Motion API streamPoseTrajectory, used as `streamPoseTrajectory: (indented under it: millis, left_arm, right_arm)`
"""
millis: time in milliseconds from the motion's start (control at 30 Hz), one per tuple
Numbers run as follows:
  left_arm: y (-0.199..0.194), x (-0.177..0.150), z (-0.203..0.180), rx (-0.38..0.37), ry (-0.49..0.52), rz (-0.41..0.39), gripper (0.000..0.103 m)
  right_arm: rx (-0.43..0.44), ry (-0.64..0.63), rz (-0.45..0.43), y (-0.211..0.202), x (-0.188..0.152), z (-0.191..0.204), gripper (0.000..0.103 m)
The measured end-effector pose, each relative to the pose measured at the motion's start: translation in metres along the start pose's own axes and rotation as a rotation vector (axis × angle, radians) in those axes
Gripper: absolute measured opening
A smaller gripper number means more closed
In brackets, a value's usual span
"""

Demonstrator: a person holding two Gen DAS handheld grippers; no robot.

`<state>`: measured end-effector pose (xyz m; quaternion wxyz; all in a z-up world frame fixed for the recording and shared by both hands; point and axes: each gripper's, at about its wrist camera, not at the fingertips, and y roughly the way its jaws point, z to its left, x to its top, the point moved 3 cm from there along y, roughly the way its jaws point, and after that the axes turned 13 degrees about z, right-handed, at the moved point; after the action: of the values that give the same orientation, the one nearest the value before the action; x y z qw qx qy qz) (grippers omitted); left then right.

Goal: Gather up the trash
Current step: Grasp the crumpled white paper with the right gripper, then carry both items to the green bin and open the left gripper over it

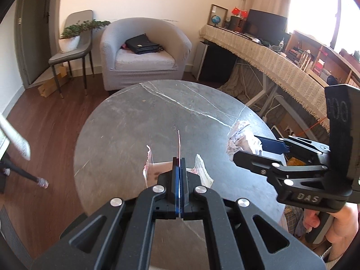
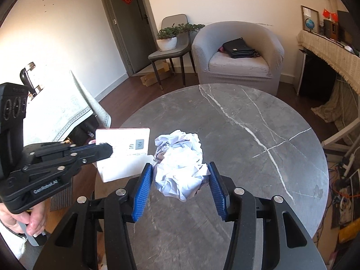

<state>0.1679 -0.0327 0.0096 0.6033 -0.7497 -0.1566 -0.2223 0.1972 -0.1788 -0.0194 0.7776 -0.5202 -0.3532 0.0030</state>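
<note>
1. Round grey marble table (image 2: 258, 135) spreads out ahead of and below both grippers; white veins cross its top.
2. Grey armchair (image 2: 238, 54) sits far ahead of the right gripper, past the table's far edge, with a black bag (image 2: 238, 48) on its seat.
3. Grey chair (image 2: 171, 45) stands left of the armchair, holding a potted plant (image 2: 167, 37); well apart from both grippers.
4. Long desk with a beige fringed cloth (image 1: 270, 60) runs ahead-right of the left gripper, beyond the table.
5. Right gripper (image 2: 177, 175): jaws about half apart, blue pads pressing both sides of a crumpled paper ball (image 2: 180, 164). The ball bulges forward past the fingertips and looks lifted off the table top.
6. Left gripper (image 1: 179, 164): jaws fully closed, pinching the thin wall of a white box (image 2: 122, 148). From its own camera, only torn flaps show either side of the fingers, and a thin white edge sticks up ahead of the tips.
7. In the right wrist view the box hangs just left of the paper ball, near it; I cannot tell if they touch.
8. A person's hand (image 1: 337, 227) grips the right gripper's handle, lower right of the left gripper.
9. The other hand (image 2: 20, 220) holds the left gripper's handle, lower left of the right gripper.
</note>
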Motion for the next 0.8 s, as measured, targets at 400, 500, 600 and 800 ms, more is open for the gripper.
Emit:
streamPoseTrajectory:
  millis: [400,500,600,800]
  left_arm:
    - [-0.051,-0.057,0.036,0.021,-0.085,-0.028,0.001]
    - [-0.057,-0.074,0.057,0.038,-0.104,-0.028,0.001]
    - [-0.060,-0.090,0.083,0.063,-0.124,-0.021,0.001]
    - [-0.059,-0.121,0.136,0.083,-0.186,0.003,0.001]
  right_arm:
    - [0.046,-0.135,0.013,-0.003,-0.007,0.076,0.050]
    - [0.058,-0.169,0.023,0.002,-0.008,0.099,0.050]
    - [0.081,-0.202,0.018,0.004,-0.004,0.124,0.050]
    - [0.118,-0.279,0.043,0.026,0.001,0.176,0.050]
